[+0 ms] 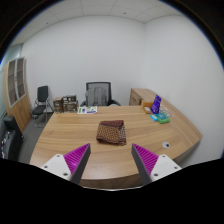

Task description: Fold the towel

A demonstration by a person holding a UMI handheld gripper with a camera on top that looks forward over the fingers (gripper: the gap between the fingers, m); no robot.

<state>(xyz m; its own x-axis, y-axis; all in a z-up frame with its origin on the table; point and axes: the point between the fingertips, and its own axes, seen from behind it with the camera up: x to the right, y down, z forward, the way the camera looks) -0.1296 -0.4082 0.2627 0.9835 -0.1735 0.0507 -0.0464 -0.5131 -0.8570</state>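
A brown patterned towel (111, 131) lies bunched or folded into a small square near the middle of a large wooden desk (70, 135). My gripper (111, 158) hangs above the desk's near edge, well short of the towel. Its two fingers (70, 160) with purple pads are spread wide apart and hold nothing. The towel sits beyond them, roughly centred between them.
A laptop (155, 103) and a teal object (160, 118) stand at the desk's far right. Papers (88, 109) lie at the far edge. A black office chair (96, 94) stands behind the desk, another chair (42, 99) at the left wall, shelving (15, 80) far left.
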